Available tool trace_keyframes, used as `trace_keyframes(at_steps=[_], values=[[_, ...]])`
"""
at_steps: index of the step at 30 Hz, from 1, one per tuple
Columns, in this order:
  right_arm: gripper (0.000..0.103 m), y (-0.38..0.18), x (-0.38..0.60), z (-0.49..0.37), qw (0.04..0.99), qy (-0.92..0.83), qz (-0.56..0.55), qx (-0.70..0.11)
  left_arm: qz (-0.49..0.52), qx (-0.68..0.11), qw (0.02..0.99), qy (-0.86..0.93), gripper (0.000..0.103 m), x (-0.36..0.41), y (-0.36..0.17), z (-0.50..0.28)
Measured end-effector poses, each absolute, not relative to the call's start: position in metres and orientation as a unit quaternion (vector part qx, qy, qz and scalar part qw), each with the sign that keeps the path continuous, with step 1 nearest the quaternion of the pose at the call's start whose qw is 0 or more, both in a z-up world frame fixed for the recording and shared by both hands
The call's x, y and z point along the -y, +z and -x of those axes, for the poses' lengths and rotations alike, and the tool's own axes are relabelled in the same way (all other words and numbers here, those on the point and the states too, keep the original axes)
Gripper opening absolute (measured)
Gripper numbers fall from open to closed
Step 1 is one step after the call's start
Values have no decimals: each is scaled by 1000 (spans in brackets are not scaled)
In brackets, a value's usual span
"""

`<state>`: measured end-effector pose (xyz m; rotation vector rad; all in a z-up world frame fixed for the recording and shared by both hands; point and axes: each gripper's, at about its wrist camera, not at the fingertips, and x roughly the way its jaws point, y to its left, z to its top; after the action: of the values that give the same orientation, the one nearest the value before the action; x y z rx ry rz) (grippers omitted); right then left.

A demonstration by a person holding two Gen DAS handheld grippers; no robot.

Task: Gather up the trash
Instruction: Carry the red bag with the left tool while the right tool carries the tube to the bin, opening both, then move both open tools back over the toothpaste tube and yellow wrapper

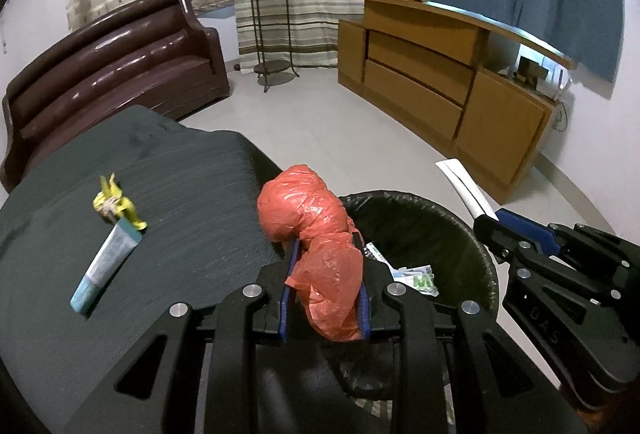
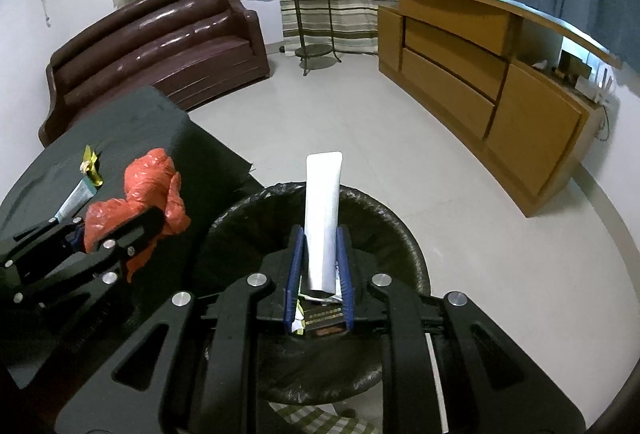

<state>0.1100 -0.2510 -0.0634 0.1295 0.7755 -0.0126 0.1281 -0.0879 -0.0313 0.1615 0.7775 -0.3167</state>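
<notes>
Left tool (image 1: 326,274) clamped on a crumpled orange plastic bag (image 1: 316,234), held at the worktop (image 1: 180,194) edge beside the black-lined trash bin (image 1: 452,230). Right tool (image 2: 320,262) pinches a white tube (image 2: 322,210) upright between its blue pads, directly over the bin's mouth, paper scraps visible inside. Left on the worktop near its far edge: a teal tube (image 1: 106,270) touching a yellow wrapper (image 1: 116,204).

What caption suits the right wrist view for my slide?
Right gripper holds a white tube above the black-lined bin while the left gripper carries an orange plastic bag.
</notes>
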Motion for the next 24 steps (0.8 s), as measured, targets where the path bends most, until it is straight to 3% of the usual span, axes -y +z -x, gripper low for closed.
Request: trace_keyframes(at_steps=[2, 4, 6, 11, 24], values=[[27, -66, 255, -113, 922, -9, -74, -380, -84, -383, 907, -156, 27, 92, -34, -131], [28, -67, 259, -114, 921, -14, -82, -381, -84, -385, 906, -155, 32, 94, -34, -133], [28, -68, 262, -114, 920, -16, -84, -382, -81, -381, 908, -152, 43, 93, -32, -132], [34, -66, 265, -114, 921, -20, -90, -377, -80, -378, 910, -147, 54, 94, -30, -131], [49, -63, 253, -109, 922, -1, -86, -377, -79, -364, 920, -123, 56, 70, -22, -122]])
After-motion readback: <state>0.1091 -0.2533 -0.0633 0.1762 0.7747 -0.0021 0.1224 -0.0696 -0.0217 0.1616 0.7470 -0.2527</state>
